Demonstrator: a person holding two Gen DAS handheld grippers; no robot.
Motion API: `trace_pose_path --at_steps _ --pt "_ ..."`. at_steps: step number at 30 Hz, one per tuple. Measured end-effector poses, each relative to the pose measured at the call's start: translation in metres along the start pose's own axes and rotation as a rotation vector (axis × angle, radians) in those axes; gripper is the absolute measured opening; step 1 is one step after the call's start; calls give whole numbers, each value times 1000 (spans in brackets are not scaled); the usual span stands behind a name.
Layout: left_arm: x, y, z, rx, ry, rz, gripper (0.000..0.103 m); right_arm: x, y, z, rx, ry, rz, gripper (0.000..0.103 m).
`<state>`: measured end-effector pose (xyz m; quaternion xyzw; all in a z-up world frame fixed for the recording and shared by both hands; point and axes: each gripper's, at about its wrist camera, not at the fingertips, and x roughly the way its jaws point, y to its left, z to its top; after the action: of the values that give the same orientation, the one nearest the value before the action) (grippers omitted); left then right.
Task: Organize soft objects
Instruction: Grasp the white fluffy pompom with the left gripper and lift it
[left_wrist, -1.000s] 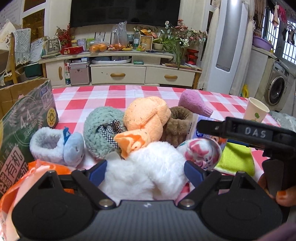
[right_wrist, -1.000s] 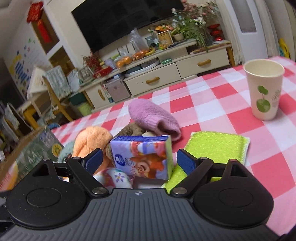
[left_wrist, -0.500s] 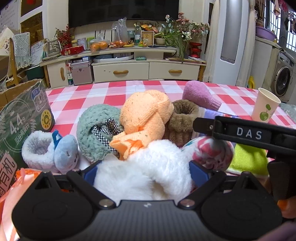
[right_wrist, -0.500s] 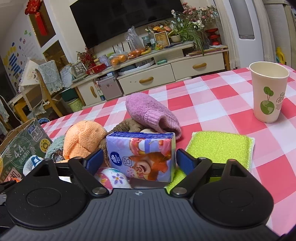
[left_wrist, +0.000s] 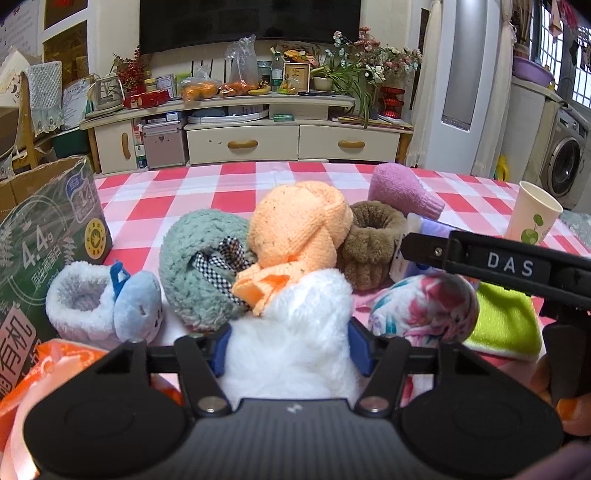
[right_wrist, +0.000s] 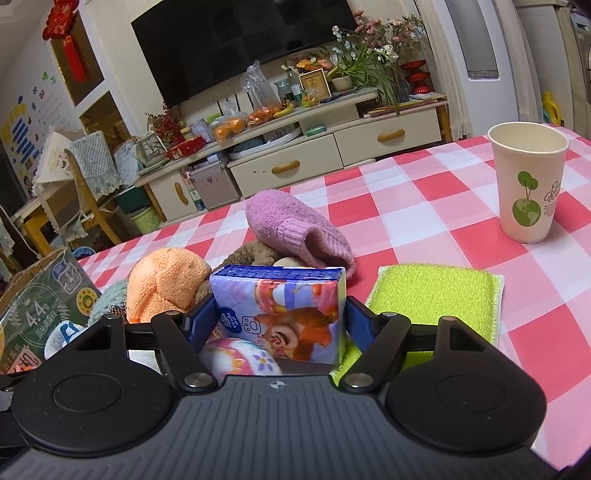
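My left gripper (left_wrist: 289, 347) is shut on a white fluffy soft item (left_wrist: 295, 332). Beyond it lie an orange knitted cloth (left_wrist: 299, 229), a green fuzzy item (left_wrist: 199, 266), a brown fuzzy item (left_wrist: 373, 240), a blue-and-white bootie (left_wrist: 103, 306), a floral ball (left_wrist: 424, 310) and a purple knit item (left_wrist: 399, 188). My right gripper (right_wrist: 279, 325) is shut on a tissue pack (right_wrist: 284, 314); it also shows at the right of the left wrist view (left_wrist: 517, 266). A green sponge cloth (right_wrist: 436, 299) lies to its right.
A cardboard box (left_wrist: 40, 236) stands at the left on the red-checked tablecloth (left_wrist: 207, 192). A paper cup (right_wrist: 528, 184) stands at the right. An orange plastic bag (left_wrist: 44, 365) lies at the near left.
Both grippers have closed: the left on the white fluffy item, the right on the tissue pack. The left view has shifted slightly.
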<state>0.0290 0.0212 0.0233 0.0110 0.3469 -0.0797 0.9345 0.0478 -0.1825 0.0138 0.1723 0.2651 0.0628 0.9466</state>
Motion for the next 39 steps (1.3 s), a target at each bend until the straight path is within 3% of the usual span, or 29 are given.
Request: trace_pose_path --at_steps 10,19,34,39 --pt "-15 12 -2 -59 -1 -52 43 -11 7 -6 -19 -39 -20 90" --pt "-33 31 2 -147 -19 -113 36 -21 7 -9 -45 -76 -49 90" --pt "-63 55 19 -238 -109 -212 36 -43 7 -15 -48 -134 -92 90" --pt "-60 54 15 -237 -90 -232 40 -43 8 -18 -44 -145 -111 90"
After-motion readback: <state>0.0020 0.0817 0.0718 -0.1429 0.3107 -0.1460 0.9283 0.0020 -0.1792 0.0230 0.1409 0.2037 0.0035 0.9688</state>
